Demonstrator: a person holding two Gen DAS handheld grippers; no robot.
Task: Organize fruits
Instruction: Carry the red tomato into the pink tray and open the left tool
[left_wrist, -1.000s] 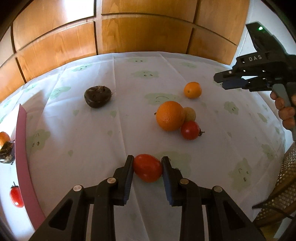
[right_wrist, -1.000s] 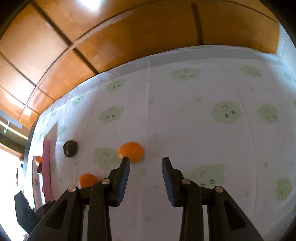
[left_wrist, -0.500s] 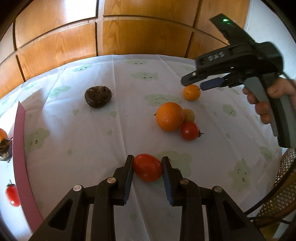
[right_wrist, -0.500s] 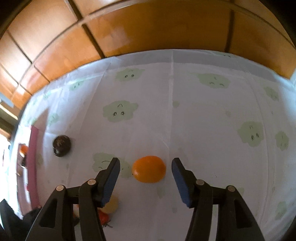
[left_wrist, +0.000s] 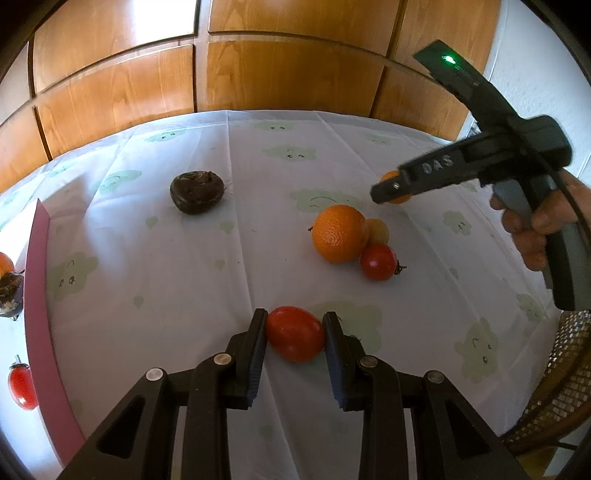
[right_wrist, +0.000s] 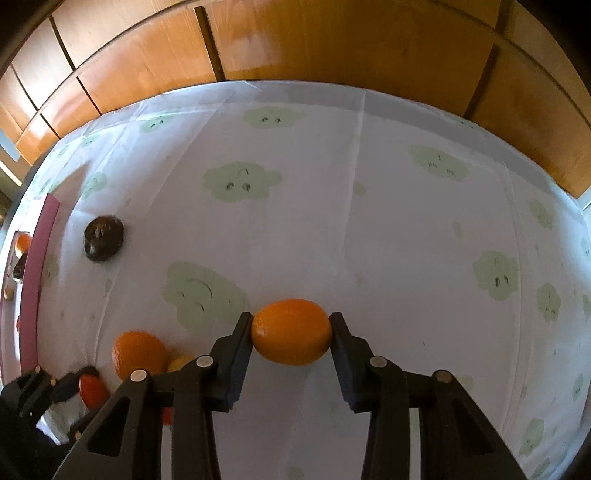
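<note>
On the cloud-print tablecloth (left_wrist: 147, 295), my left gripper (left_wrist: 295, 314) is shut on a red tomato (left_wrist: 295, 338) that rests on the cloth. My right gripper (right_wrist: 291, 317) points steeply down over a small orange (right_wrist: 291, 334). Its jaws are closing, and both pads touch the ends of the fruit. In the left wrist view the right gripper (left_wrist: 386, 191) comes in from the right in a person's hand (left_wrist: 532, 236), hiding most of that small orange (left_wrist: 399, 200).
A large orange (left_wrist: 340, 233), a small yellowish fruit (left_wrist: 379, 229) and a small red tomato (left_wrist: 378, 261) sit clustered mid-table. A dark wrinkled fruit (left_wrist: 197, 191) lies further left. A pink-rimmed tray (left_wrist: 37, 280) at the left edge holds several fruits. A wicker chair (left_wrist: 565, 380) stands at the right.
The right gripper swung in and down over the small orange, opened wide, then narrowed onto it. The left gripper stayed still on the red tomato.
</note>
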